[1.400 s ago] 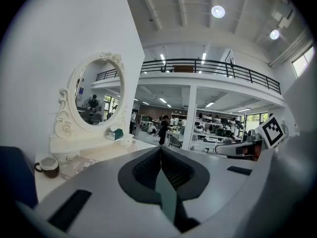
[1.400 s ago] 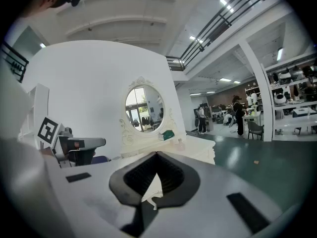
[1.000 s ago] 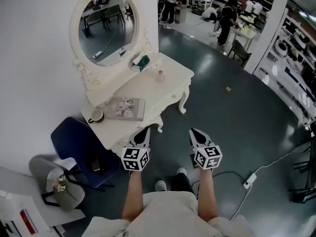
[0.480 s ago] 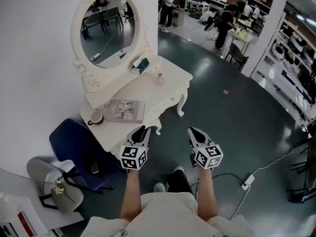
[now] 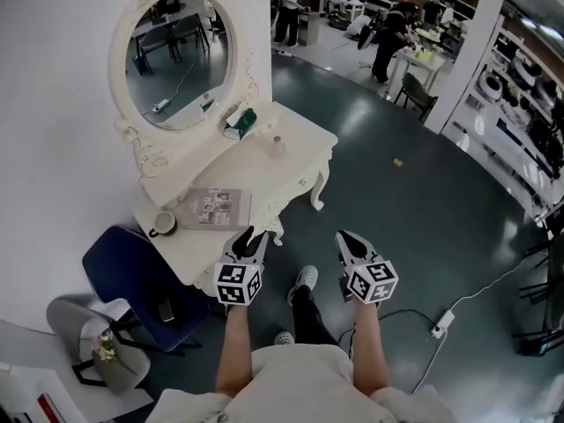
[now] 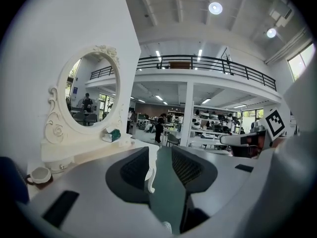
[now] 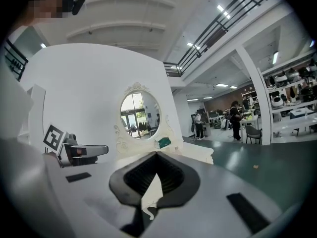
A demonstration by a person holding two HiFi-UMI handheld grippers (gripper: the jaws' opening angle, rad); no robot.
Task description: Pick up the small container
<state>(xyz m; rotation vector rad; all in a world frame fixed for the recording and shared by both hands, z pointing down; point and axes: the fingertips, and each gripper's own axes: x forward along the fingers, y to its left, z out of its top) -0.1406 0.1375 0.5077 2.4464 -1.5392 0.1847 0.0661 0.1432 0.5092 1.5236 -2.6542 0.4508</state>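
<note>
A small pale pink container (image 5: 276, 145) stands on the white dressing table (image 5: 304, 144), towards its far end and near a green box (image 5: 245, 118). Both grippers are held short of the table's near corner, well apart from the container. My left gripper (image 5: 248, 239) is open; its jaws have just been opening and nothing is between them (image 6: 160, 155). My right gripper (image 5: 349, 241) hangs over the floor to the table's right, its fingertips meeting and empty (image 7: 156, 155).
A magazine (image 5: 214, 208) and a cup (image 5: 161, 224) lie on the table's near end under the oval mirror (image 5: 172, 51). A blue chair (image 5: 132, 271) stands left of the table. A cable and power strip (image 5: 438, 327) lie on the floor at right.
The person has stepped towards the table, one foot now out in front. Both grippers have come a little closer to the table's near corner. The left gripper's jaws have parted.
</note>
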